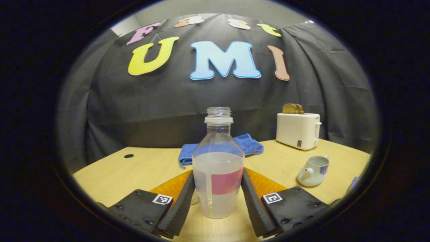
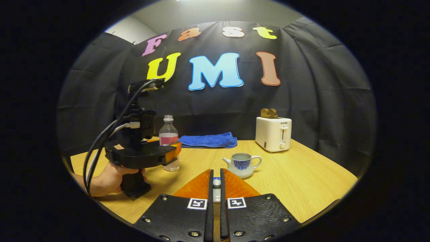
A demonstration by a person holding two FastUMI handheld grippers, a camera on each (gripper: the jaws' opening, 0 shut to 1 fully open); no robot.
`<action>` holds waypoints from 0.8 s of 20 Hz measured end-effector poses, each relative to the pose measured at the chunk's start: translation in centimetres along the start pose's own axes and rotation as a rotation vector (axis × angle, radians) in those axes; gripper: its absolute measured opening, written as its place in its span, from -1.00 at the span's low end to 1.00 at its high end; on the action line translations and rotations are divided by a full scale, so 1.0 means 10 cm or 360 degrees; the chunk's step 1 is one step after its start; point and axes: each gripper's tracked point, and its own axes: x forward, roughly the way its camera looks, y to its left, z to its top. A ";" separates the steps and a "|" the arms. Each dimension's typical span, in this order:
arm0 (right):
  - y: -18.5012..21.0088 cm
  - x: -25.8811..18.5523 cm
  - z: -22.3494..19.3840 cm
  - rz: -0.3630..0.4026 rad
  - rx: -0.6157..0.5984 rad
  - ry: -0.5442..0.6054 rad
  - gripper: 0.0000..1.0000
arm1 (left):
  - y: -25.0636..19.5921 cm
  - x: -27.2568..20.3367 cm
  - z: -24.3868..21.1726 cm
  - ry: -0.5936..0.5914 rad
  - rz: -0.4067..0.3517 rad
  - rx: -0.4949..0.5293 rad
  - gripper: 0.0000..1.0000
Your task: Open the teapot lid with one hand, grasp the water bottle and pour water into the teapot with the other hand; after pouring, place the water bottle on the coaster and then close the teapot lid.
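Currently, I see my left claw (image 1: pixel 217 205) spread around the water bottle (image 1: pixel 218 168), a finger on each side of its lower body; contact is not certain. That bottle stands upright on the tabletop (image 1: pixel 117 171), uncapped and about half full. My right claw (image 2: pixel 216 198) is clenched on the small teapot lid (image 2: pixel 217 182). Beyond it, the open teapot (image 2: pixel 242 164) sits mid-tabletop, right of the bottle and near the toaster (image 2: pixel 273 133).
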 end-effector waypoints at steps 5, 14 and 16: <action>0.14 -0.36 -0.12 0.0041 0.0035 0.0006 -0.84 | -0.25 0.07 0.11 0.0011 -0.0019 0.0529 0.75; -0.16 -0.67 -0.22 -0.0113 0.0041 -0.0004 -0.84 | -0.80 0.13 0.21 -0.0068 -0.0022 0.1208 0.74; -0.18 -0.70 -0.19 -0.0123 0.0025 -0.0025 -0.85 | -0.90 0.16 0.16 -0.0054 -0.0031 0.1410 0.75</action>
